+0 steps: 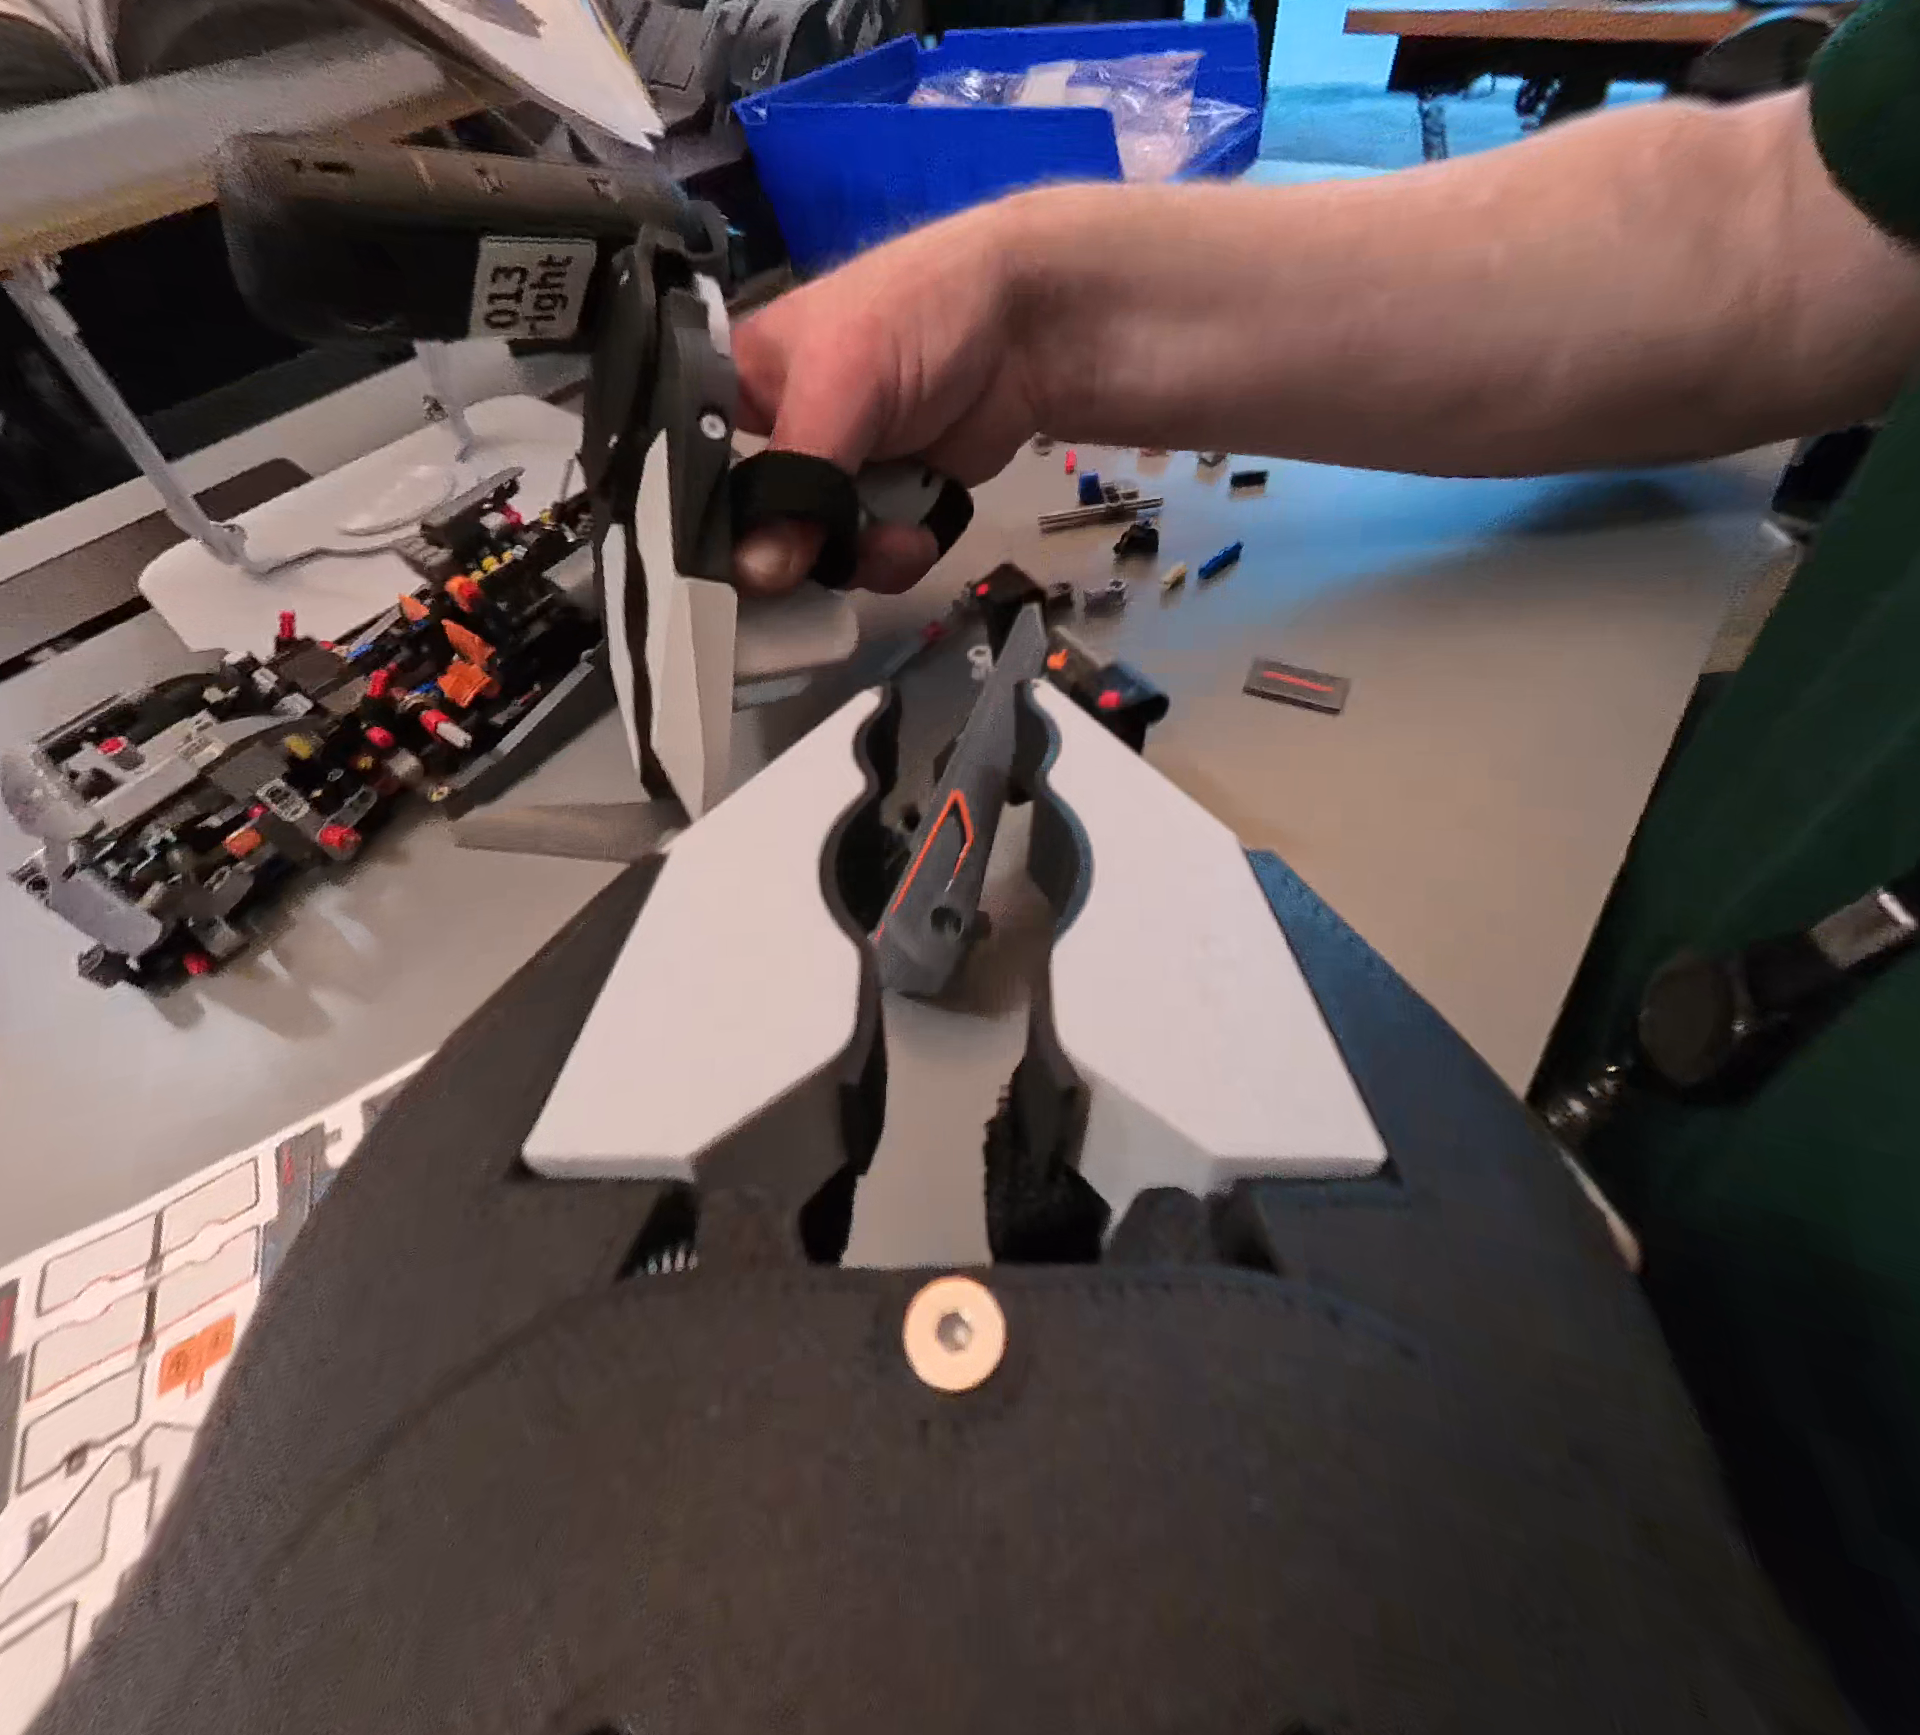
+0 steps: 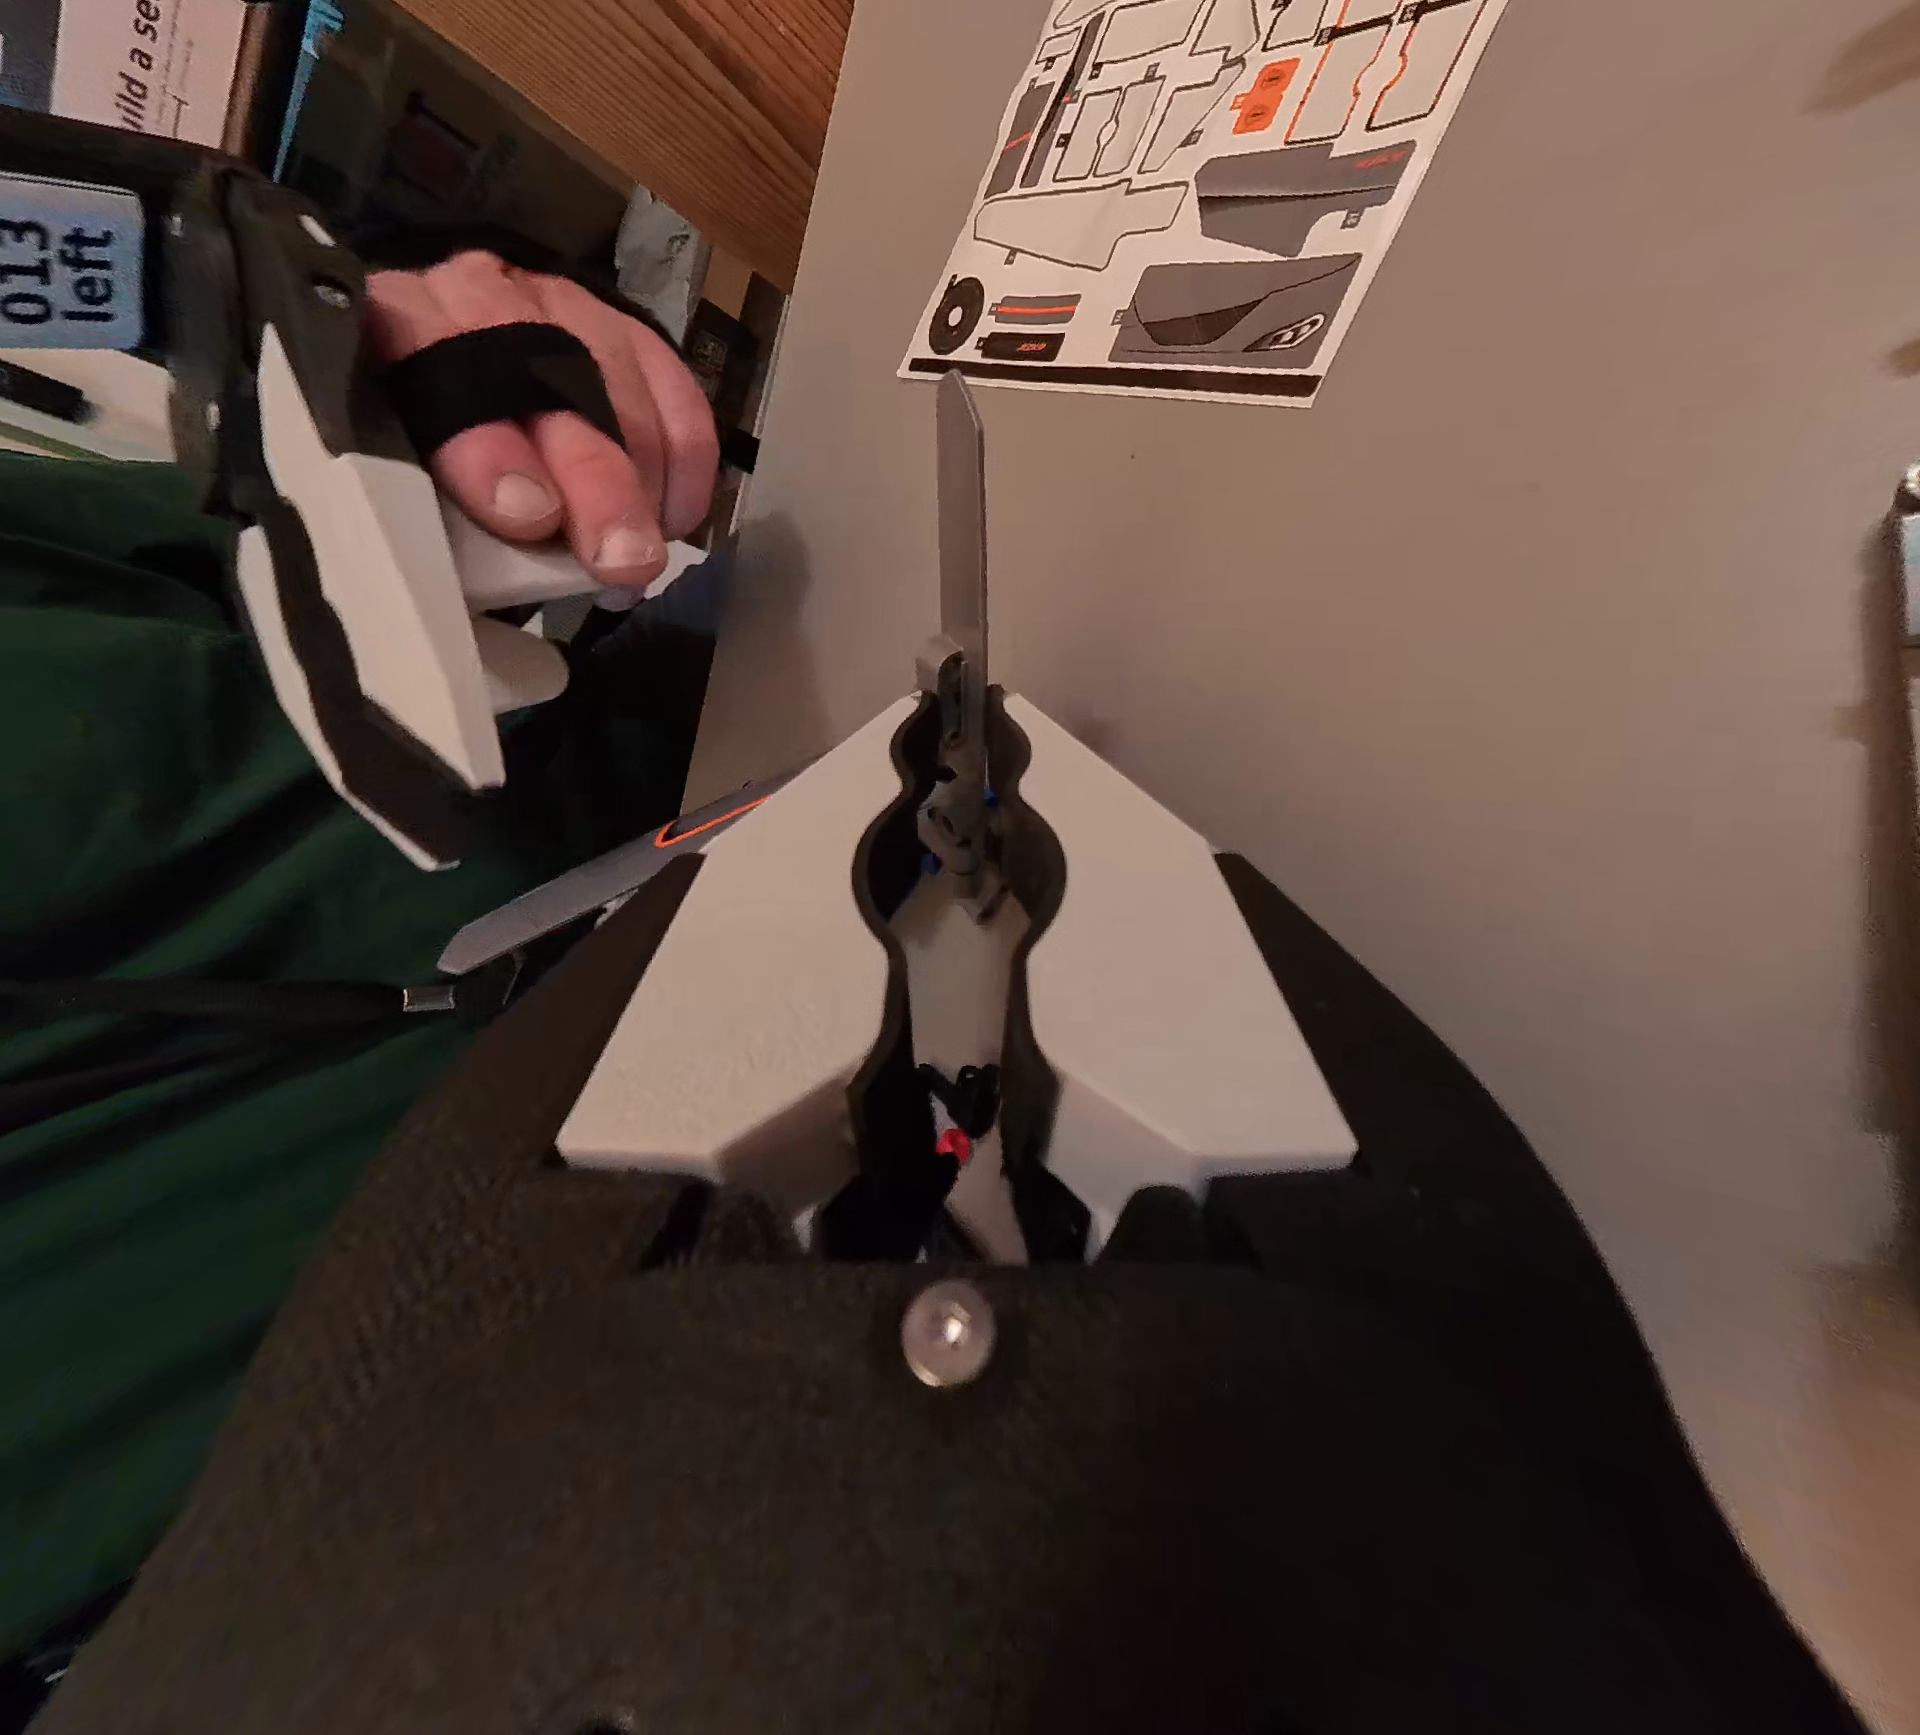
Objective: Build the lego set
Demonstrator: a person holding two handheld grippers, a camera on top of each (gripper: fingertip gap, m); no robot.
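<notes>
The left gripper (image 1: 961,750) is clamped on a grey panel (image 1: 951,838) with an orange line, its long axis running from 6 toward 12 o'clock. The right gripper (image 2: 961,750) pinches a slim grey piece (image 2: 961,532) pointing to 12 o'clock over the table (image 2: 1455,750). Only the left view shows the car model (image 1: 270,750) at 9 o'clock and loose bricks (image 1: 1143,532); only the right view shows the whole sticker sheet (image 2: 1226,116) at 1 o'clock.
</notes>
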